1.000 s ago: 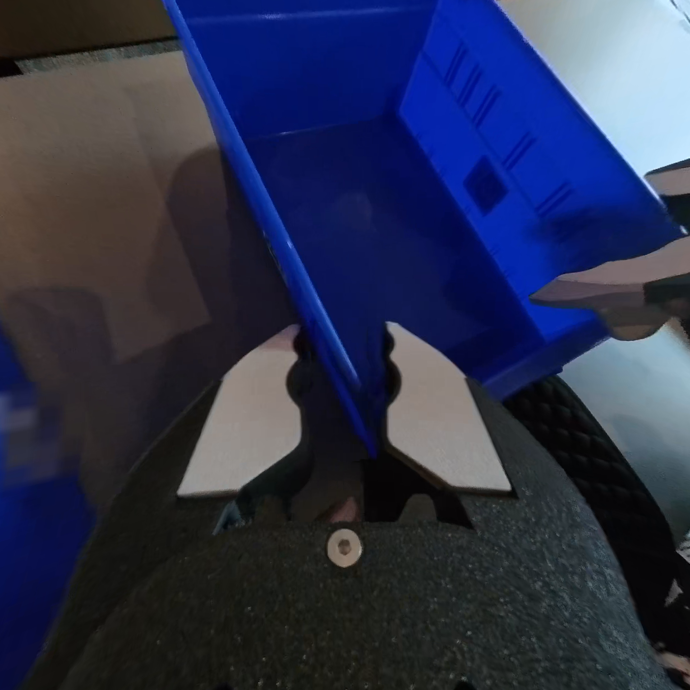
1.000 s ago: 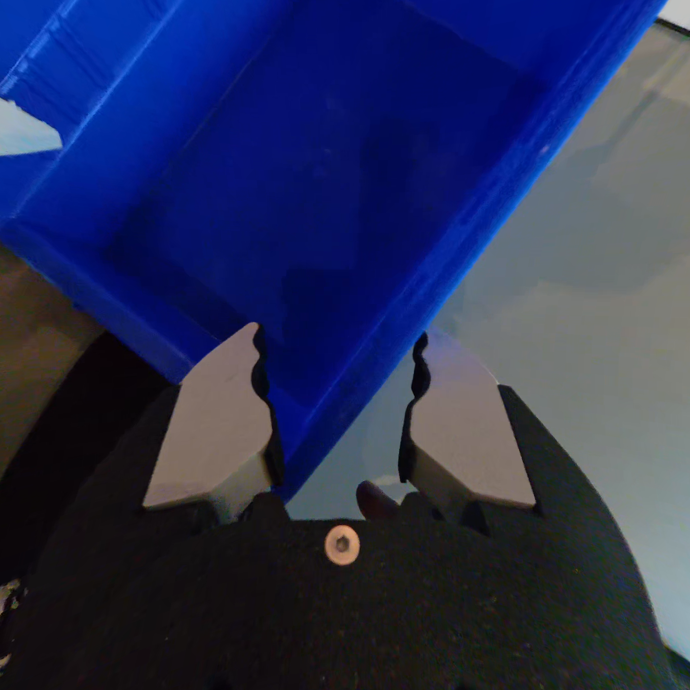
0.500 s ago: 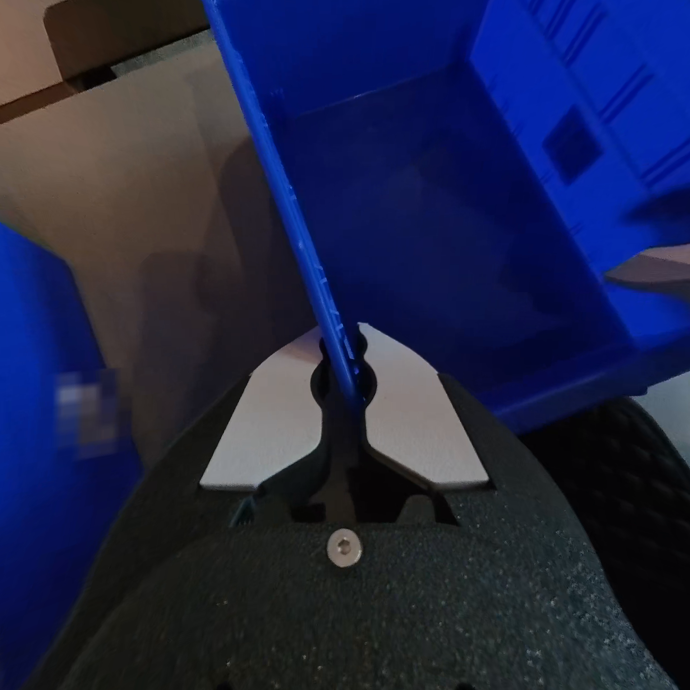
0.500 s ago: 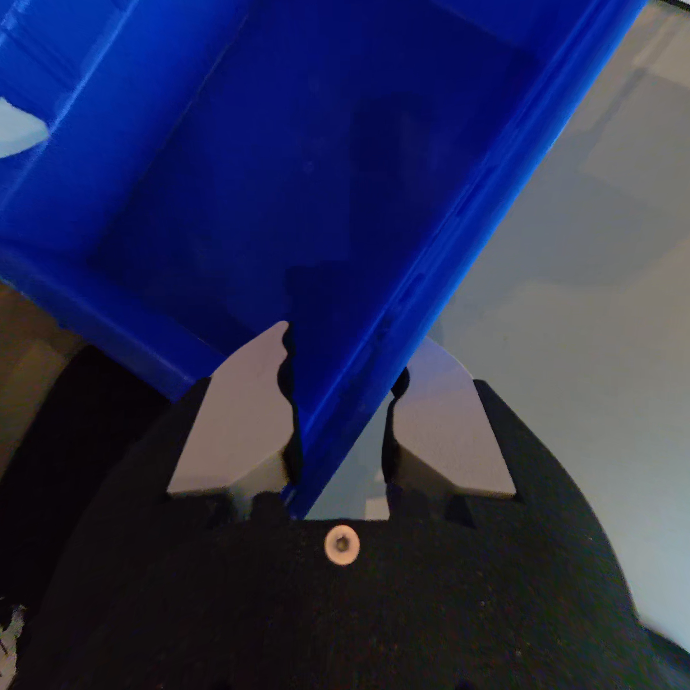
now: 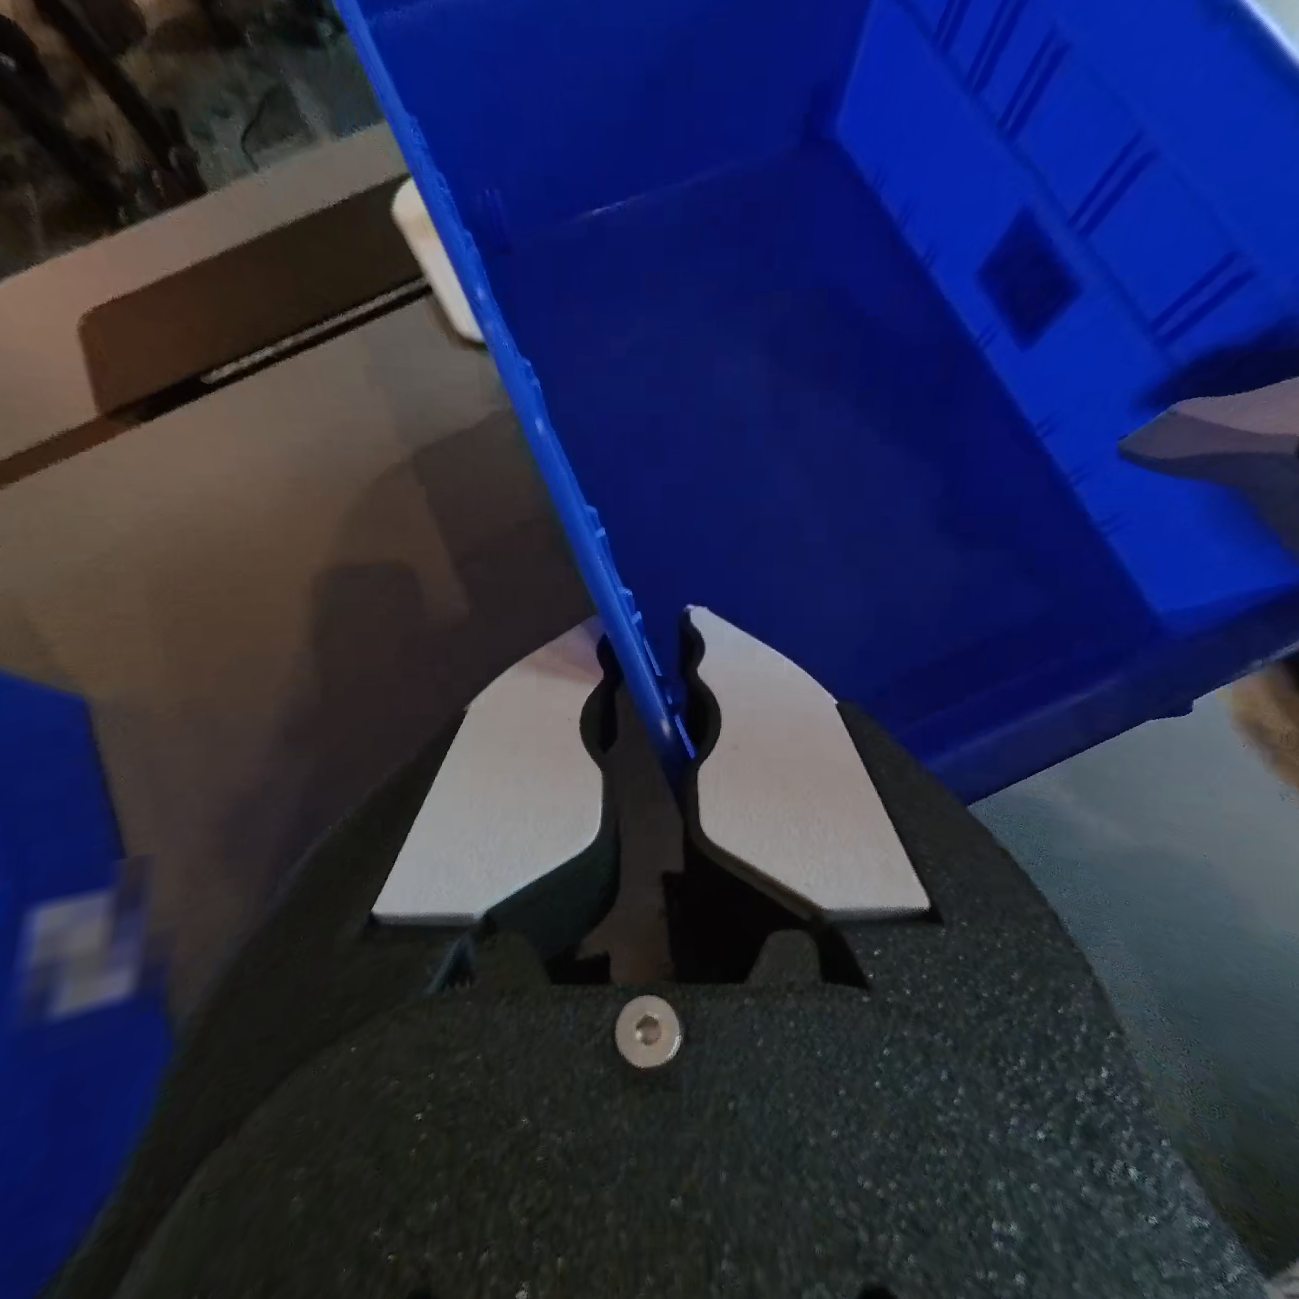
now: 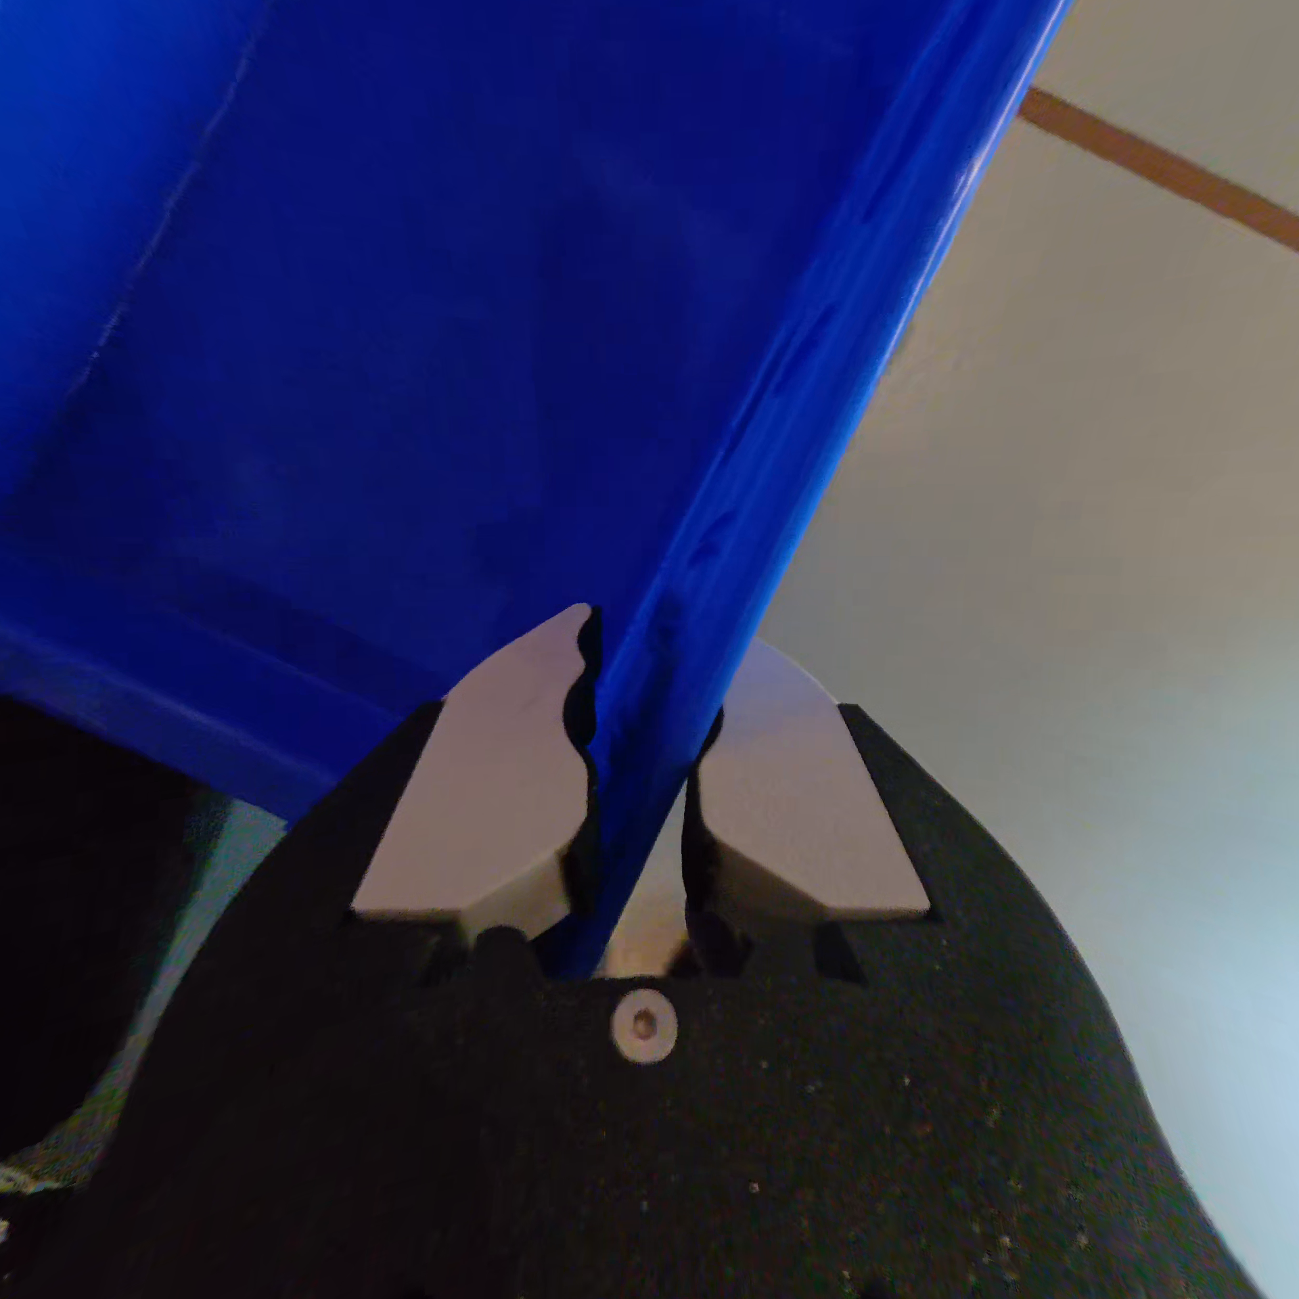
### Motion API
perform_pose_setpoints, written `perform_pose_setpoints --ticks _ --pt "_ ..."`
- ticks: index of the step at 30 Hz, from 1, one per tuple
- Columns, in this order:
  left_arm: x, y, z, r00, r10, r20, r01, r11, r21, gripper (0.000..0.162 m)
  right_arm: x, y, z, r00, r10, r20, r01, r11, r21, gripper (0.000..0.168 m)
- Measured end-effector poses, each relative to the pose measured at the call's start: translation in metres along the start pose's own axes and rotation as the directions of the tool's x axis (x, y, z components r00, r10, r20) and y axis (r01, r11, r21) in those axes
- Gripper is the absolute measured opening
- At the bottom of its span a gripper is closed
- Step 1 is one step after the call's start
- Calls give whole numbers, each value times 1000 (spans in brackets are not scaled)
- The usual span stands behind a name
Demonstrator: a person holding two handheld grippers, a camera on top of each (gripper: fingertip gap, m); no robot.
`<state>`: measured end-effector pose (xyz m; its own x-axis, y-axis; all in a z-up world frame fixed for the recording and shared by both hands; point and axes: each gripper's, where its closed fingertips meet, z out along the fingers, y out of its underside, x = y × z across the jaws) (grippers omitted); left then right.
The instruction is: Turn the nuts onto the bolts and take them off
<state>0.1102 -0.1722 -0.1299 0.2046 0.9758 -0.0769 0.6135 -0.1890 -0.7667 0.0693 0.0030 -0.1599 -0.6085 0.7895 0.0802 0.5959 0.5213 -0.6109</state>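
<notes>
A blue plastic bin [image 5: 808, 436] fills both views, empty inside as far as I can see. My left gripper [image 5: 643, 632] is shut on the bin's left side wall. My right gripper [image 6: 664, 636] is shut on the bin's right side wall [image 6: 738, 562]. The tip of the right gripper also shows at the far right edge of the left wrist view [image 5: 1223, 443]. The bin is held up and tilted between the two grippers. No nuts or bolts are in view.
A second blue bin [image 5: 56, 949] stands at the lower left of the left wrist view. A brown cardboard box [image 5: 232, 330] lies behind on the left. A light tabletop [image 6: 1054, 632] shows right of the bin, with a brown strip [image 6: 1160, 176] beyond. Some 20 centimetres of space lies between my two pairs of fingers.
My right gripper has closed from open onto the bin's right wall. My left gripper has tightened on the left wall. The bin has lifted and tilted, and both views have swung upward.
</notes>
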Motion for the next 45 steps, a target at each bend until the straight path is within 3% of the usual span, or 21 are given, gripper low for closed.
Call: perform_pose_setpoints --ticks 10,20,31,45 --pt "123 -73 38 994 33 -107 -27 998 61 16 135 33 -56 992 24 -123 -25 1000 -12 20" --pt "230 -92 85 992 29 -124 -29 1000 6 17 239 89 -61 993 10 -116 -18 998 -67 20" --pt "296 -95 130 995 29 -91 -32 999 -38 14 304 137 -46 995 52 -89 -59 994 -88 20" --pt "334 -96 150 994 16 -105 -25 996 -87 23 347 148 -35 999 -18 -50 11 993 -120 19"
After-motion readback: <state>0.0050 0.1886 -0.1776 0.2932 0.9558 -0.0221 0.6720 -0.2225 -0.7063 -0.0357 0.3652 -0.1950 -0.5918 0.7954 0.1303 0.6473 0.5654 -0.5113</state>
